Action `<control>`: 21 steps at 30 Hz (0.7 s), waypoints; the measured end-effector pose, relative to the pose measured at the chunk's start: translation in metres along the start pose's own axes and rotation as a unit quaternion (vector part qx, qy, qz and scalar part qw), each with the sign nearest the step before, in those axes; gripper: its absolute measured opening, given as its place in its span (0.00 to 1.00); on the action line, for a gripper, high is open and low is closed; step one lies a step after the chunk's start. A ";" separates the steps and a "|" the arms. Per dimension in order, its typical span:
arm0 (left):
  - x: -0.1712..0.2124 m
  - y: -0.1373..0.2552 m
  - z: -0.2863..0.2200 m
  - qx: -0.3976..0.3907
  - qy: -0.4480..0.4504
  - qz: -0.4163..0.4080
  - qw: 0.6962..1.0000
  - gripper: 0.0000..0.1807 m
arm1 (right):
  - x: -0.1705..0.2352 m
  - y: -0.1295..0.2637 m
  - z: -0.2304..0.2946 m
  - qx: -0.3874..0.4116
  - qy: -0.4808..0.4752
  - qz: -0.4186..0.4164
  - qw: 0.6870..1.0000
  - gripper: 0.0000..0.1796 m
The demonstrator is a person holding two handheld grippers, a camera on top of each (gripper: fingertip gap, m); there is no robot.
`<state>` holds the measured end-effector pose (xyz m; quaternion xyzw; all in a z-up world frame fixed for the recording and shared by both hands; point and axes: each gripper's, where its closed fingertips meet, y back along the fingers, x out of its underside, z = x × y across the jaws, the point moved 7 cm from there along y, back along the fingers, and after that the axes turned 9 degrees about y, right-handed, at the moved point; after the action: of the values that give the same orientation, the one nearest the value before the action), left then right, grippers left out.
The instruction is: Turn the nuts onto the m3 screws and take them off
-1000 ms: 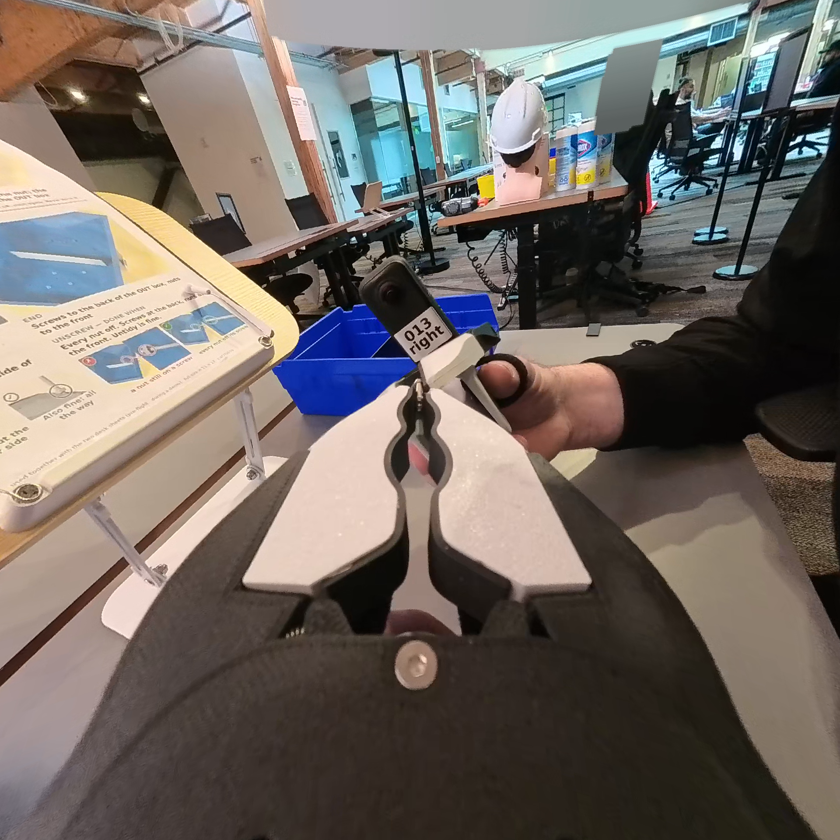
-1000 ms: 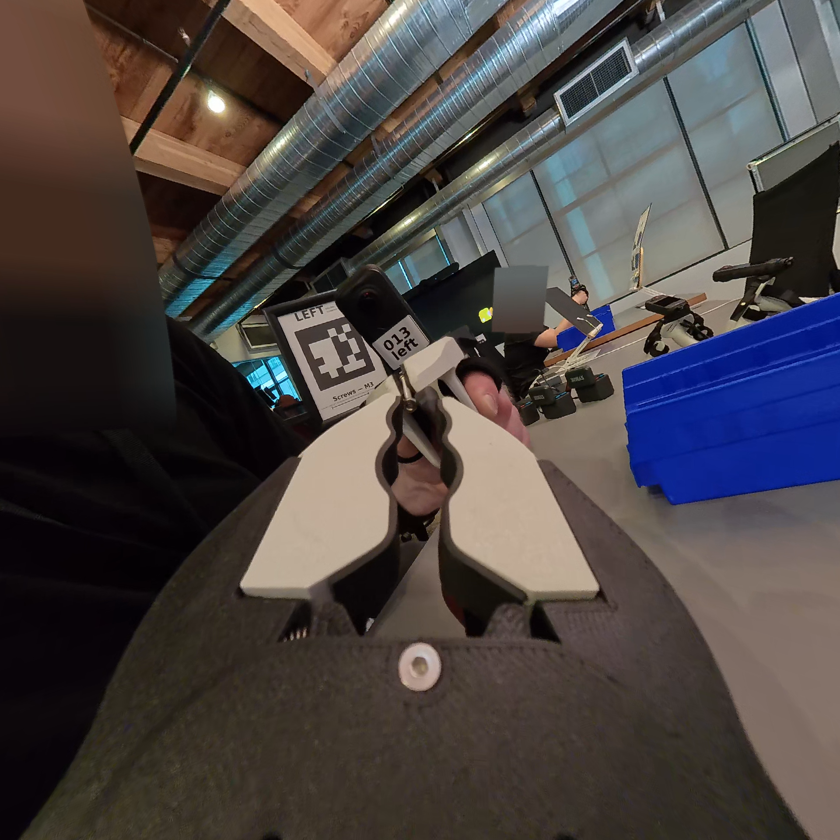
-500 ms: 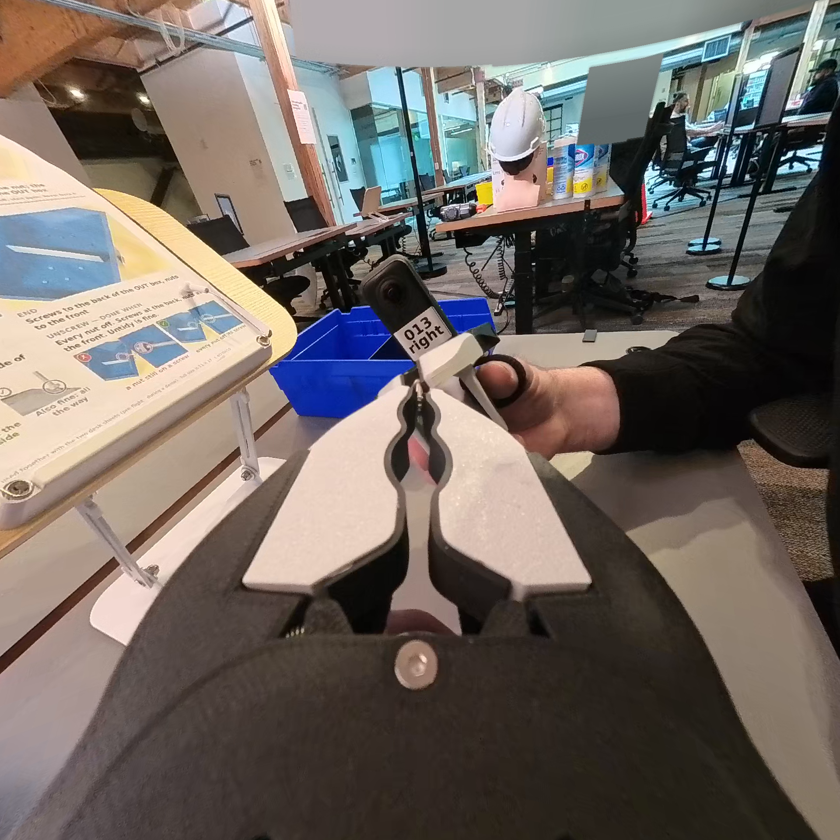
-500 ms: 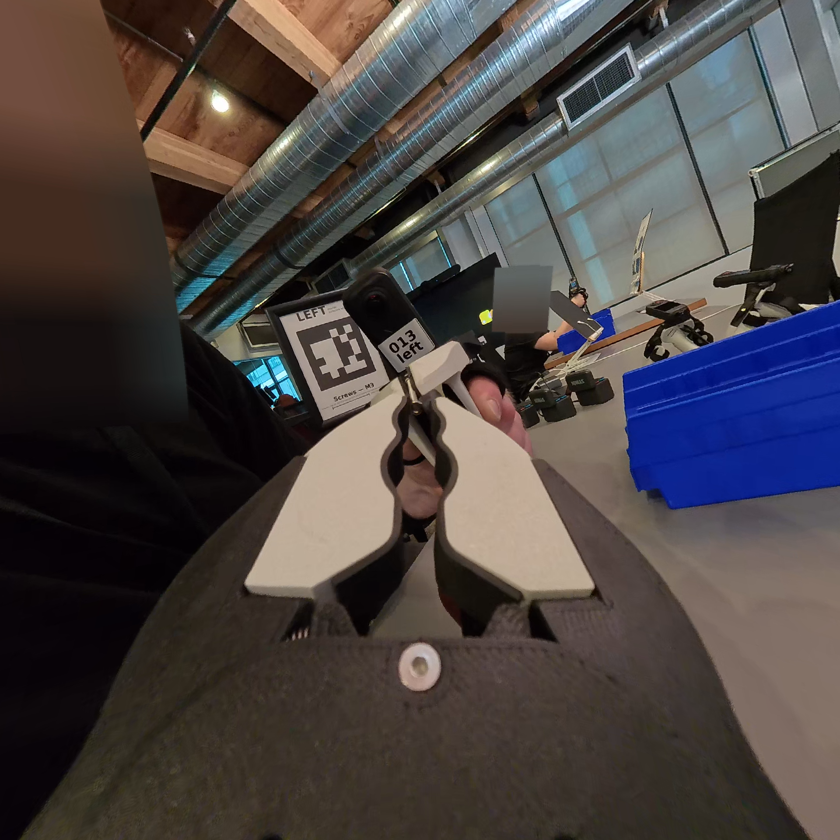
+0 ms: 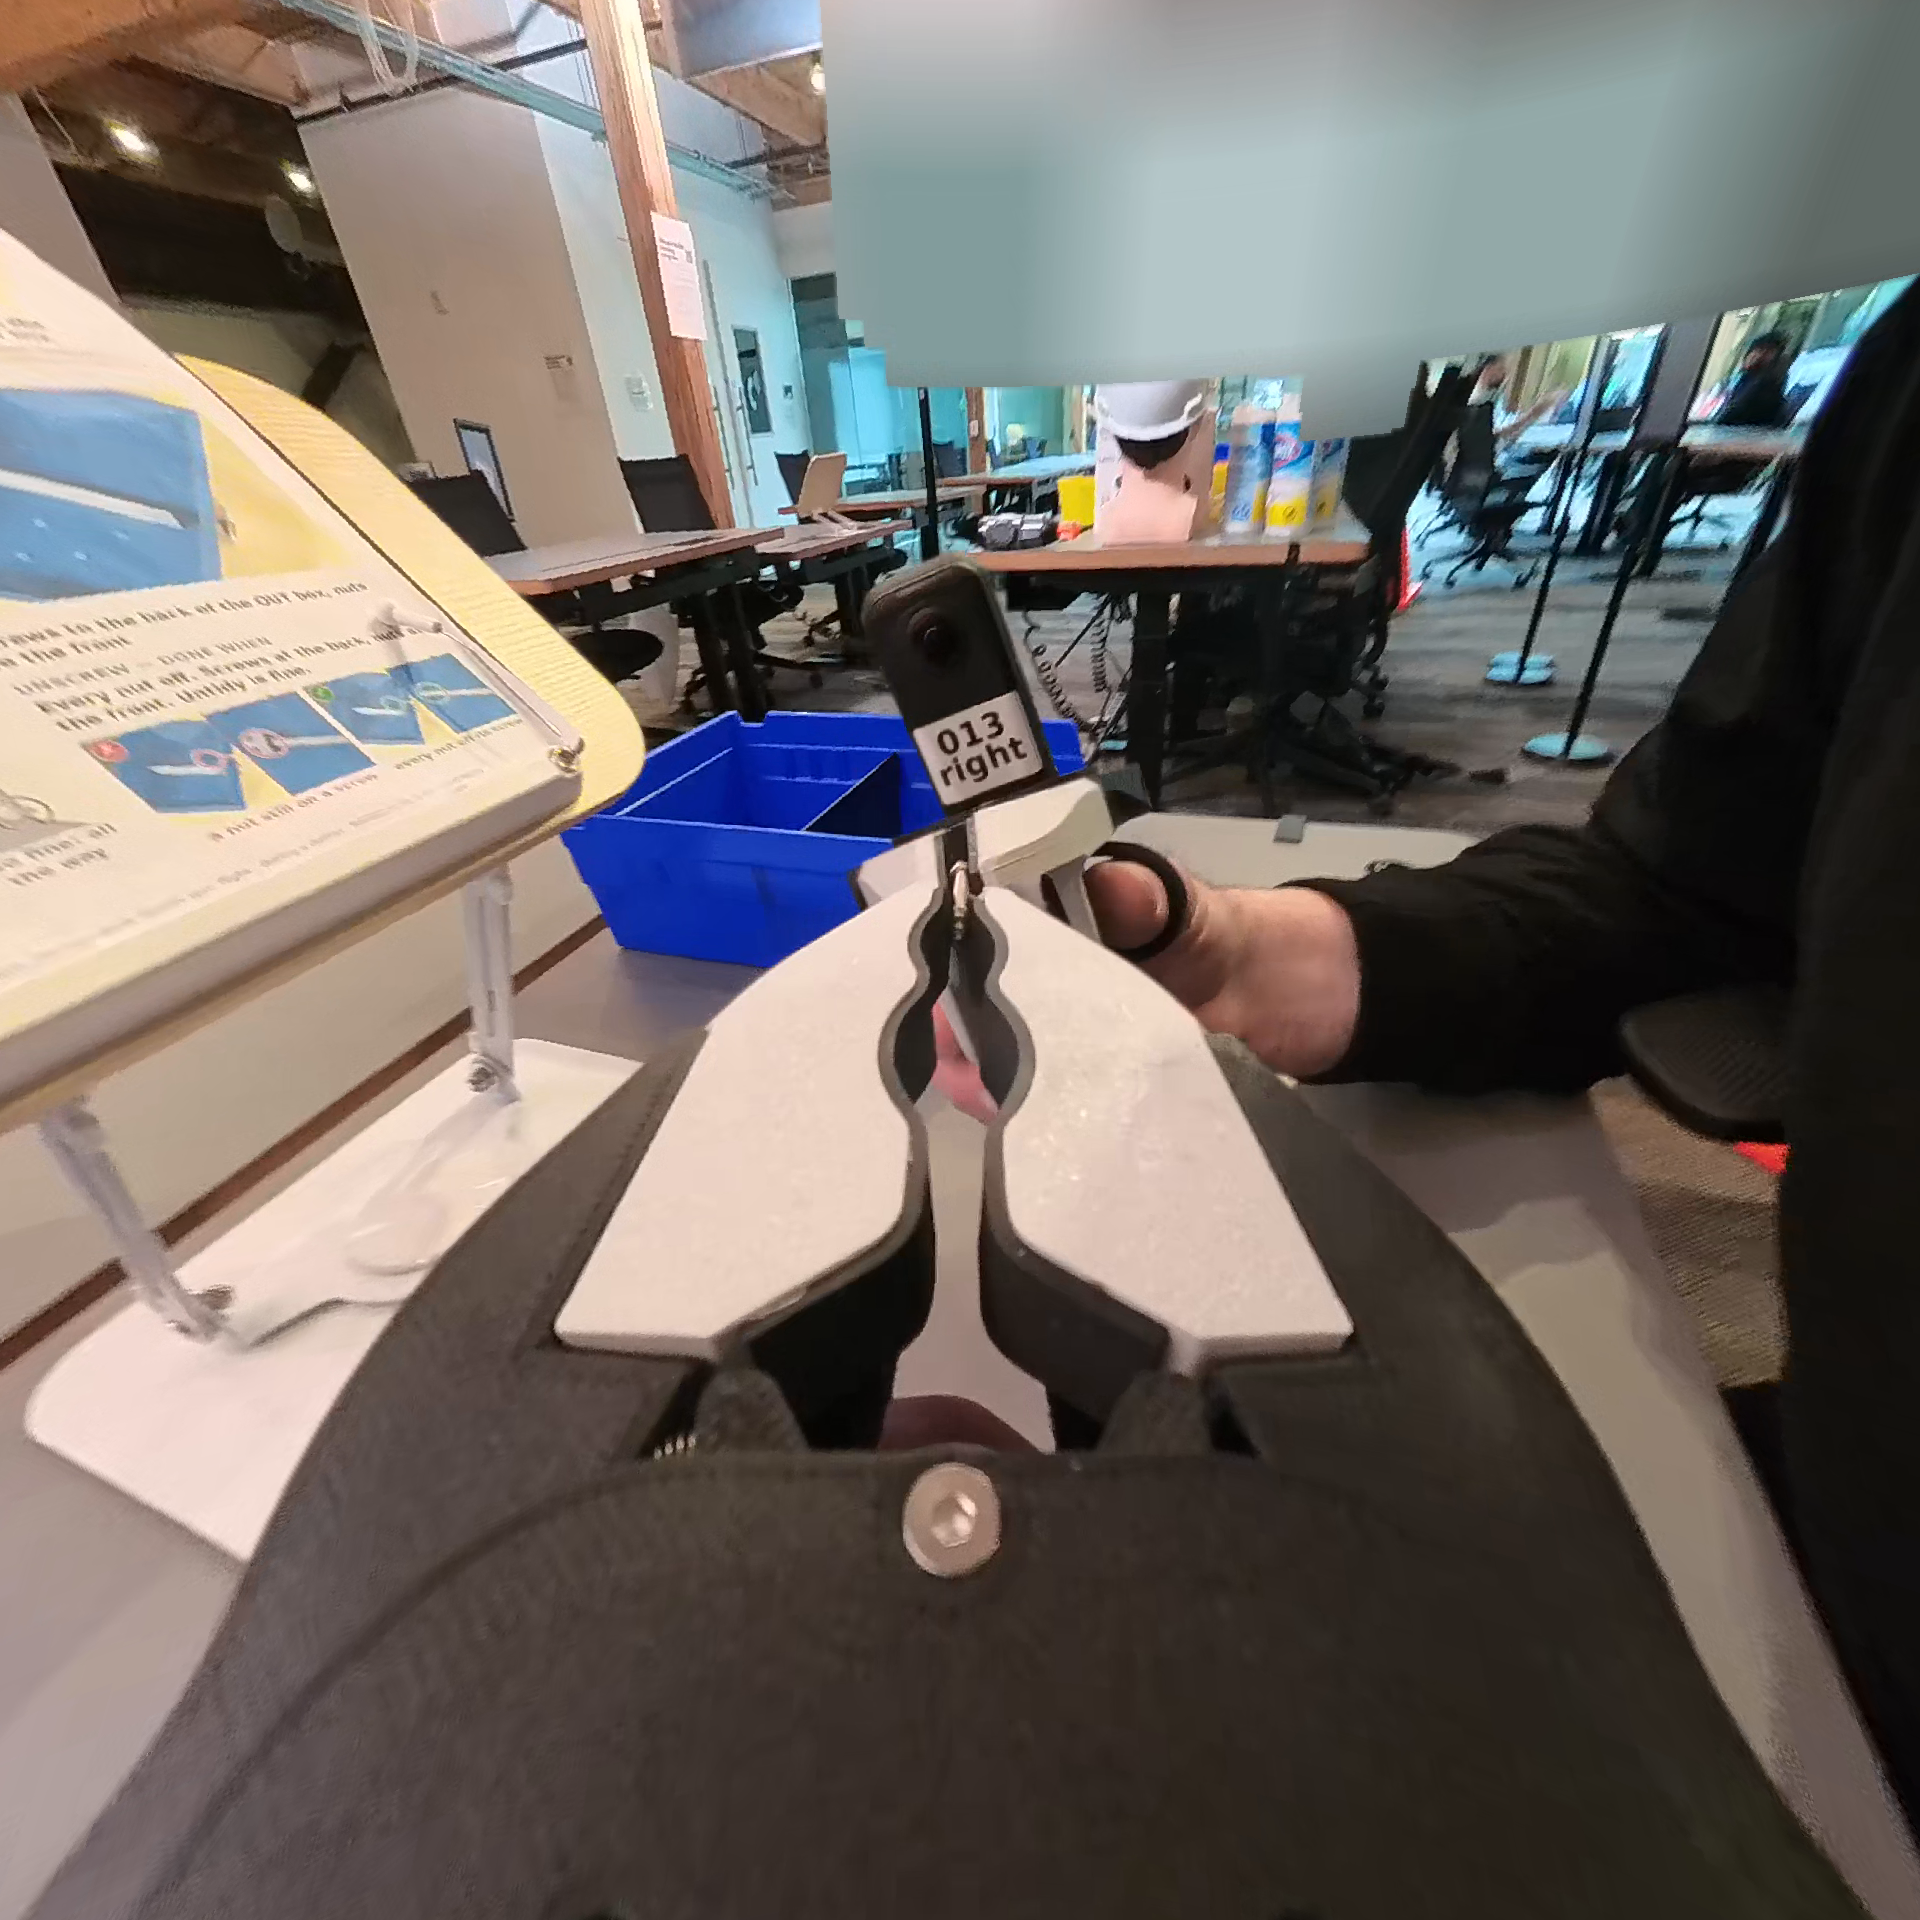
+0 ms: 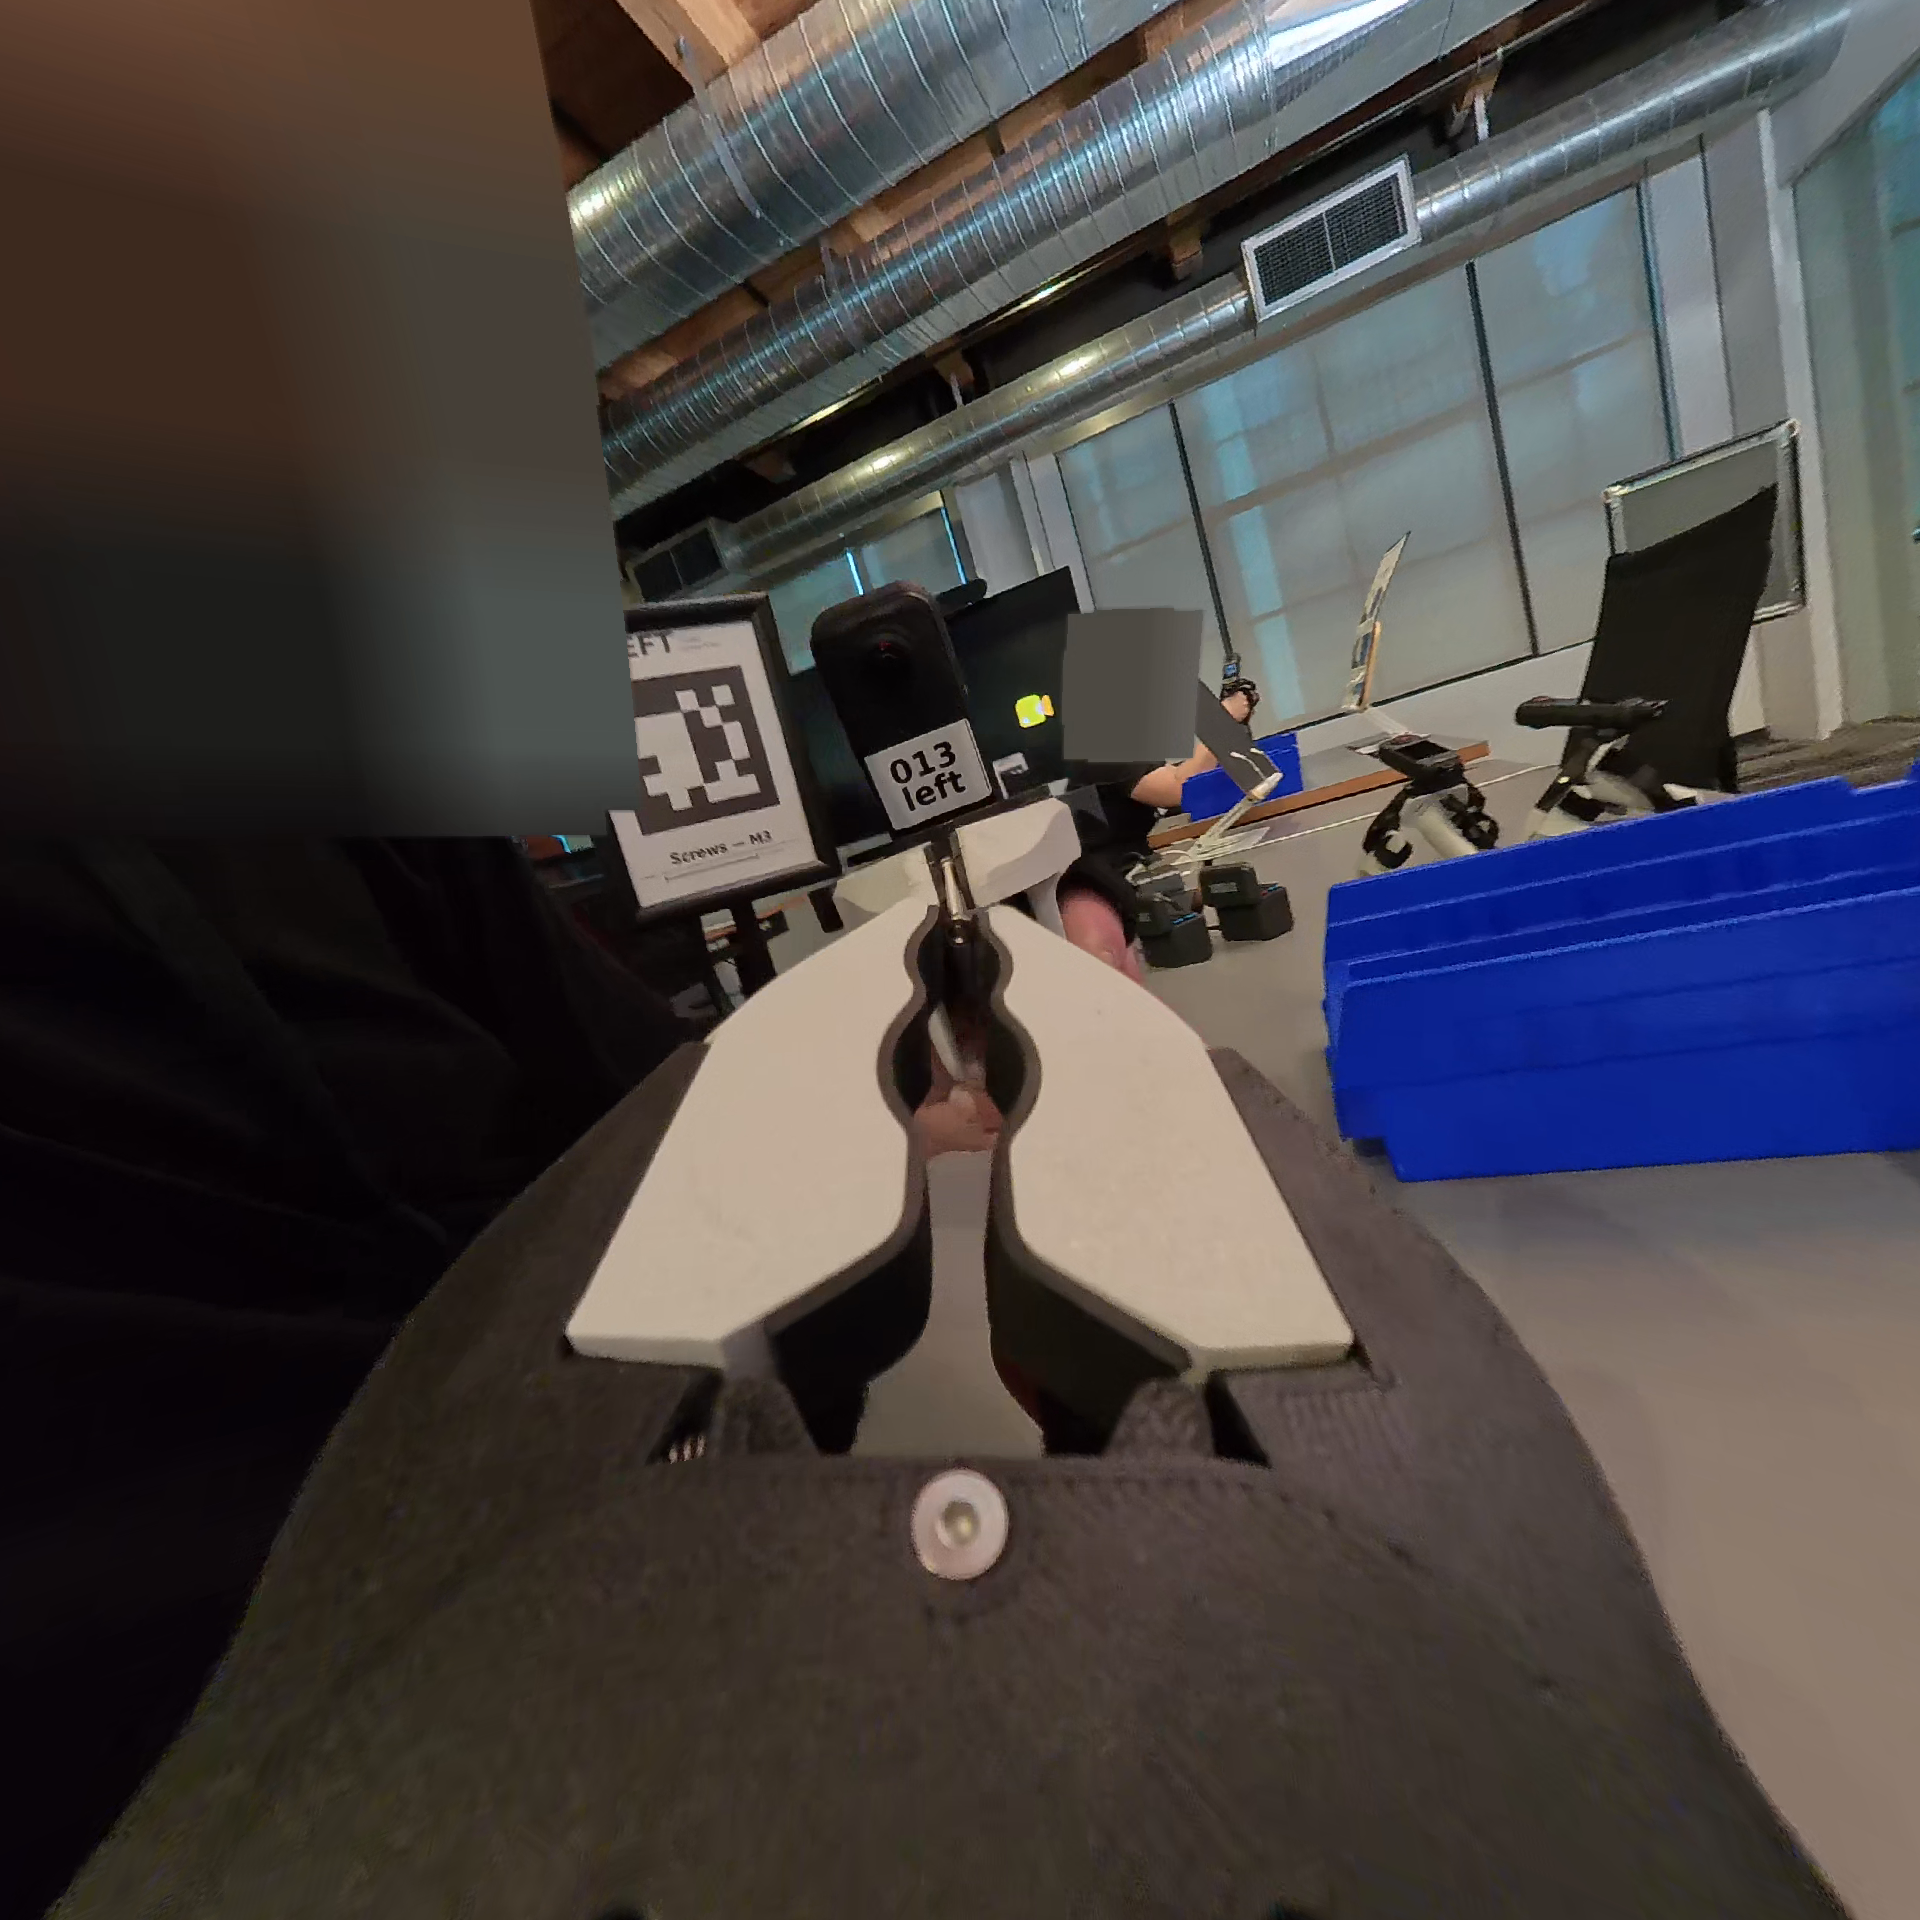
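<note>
Screw [image 5: 966, 890] with nut bridges the two grippers above the grey table [image 5: 1538, 1226]: left gripper [image 5: 957, 940] closed on one end, right gripper [image 6: 954, 928] closed on the other, tips nearly touching.

Screw [image 5: 964, 891] between tool tips tiny, nut indistinguishable; instruction board [image 5: 208, 665] cropped left.

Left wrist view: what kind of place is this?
Likely an open-plan office or lab used as a workshop: rows of desks with office chairs, an exposed wooden post, and a blue parts bin beside an instruction board on the worktable.
</note>
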<state>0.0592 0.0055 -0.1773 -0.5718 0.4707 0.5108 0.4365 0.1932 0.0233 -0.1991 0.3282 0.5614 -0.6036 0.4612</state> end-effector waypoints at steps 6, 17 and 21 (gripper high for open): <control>0.004 0.000 0.004 0.038 0.092 -0.013 0.995 0.01 | -0.003 0.000 0.006 0.033 0.109 0.056 0.992 0.03; 0.013 0.003 0.006 0.127 0.285 -0.052 0.949 0.01 | -0.010 -0.009 0.030 0.114 0.375 0.163 0.905 0.03; 0.014 0.003 0.004 0.151 0.325 -0.066 0.931 0.01 | -0.012 -0.013 0.039 0.131 0.448 0.193 0.863 0.03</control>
<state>0.0564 0.0080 -0.1920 -0.6637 0.6196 0.1902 0.3733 0.1900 -0.0130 -0.1776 0.7226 0.5484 -0.3585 0.2206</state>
